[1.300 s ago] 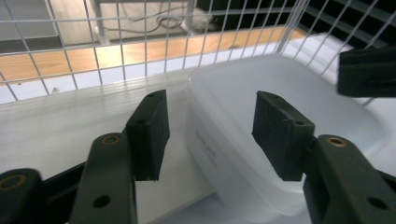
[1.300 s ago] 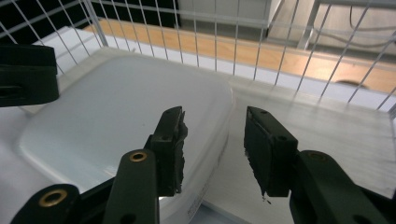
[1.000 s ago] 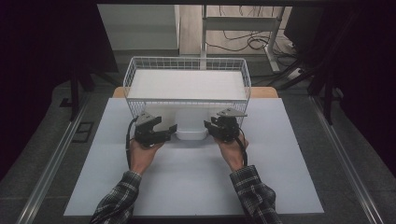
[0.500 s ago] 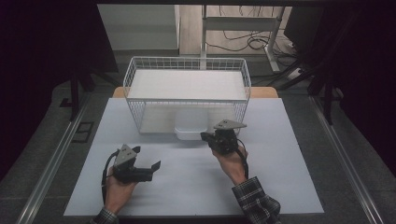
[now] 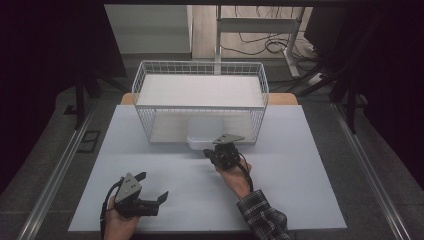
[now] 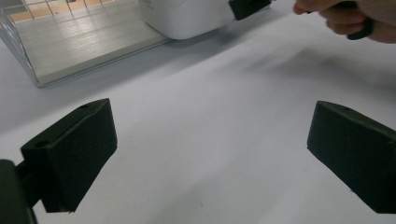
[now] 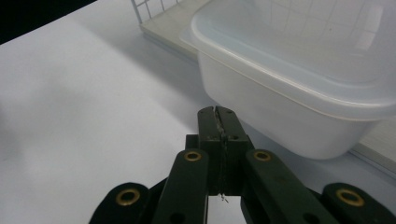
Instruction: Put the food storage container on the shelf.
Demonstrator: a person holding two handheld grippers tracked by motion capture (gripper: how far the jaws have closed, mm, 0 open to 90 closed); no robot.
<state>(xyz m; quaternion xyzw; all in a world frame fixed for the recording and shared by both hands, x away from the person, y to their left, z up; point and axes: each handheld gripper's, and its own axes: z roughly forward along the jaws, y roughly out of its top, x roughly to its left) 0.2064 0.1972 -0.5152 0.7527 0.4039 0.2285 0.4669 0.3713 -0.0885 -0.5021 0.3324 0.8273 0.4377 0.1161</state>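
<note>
Resting on the white table (image 5: 300,190), a lidded white tub (image 5: 200,141) pokes from the wire basket (image 5: 145,95), just beyond the right claw (image 7: 218,114) (jaws pressed together); the left claw (image 5: 152,187) gapes wide, well apart.

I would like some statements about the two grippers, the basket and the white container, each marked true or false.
1. The left gripper has its fingers spread apart. True.
2. The right gripper is open wide. False: its fingers are pressed together, holding nothing.
3. The white container sticks out from under the wire basket. True.
4. The left gripper holds the container. False: it is over the bare table, near the front edge.
</note>
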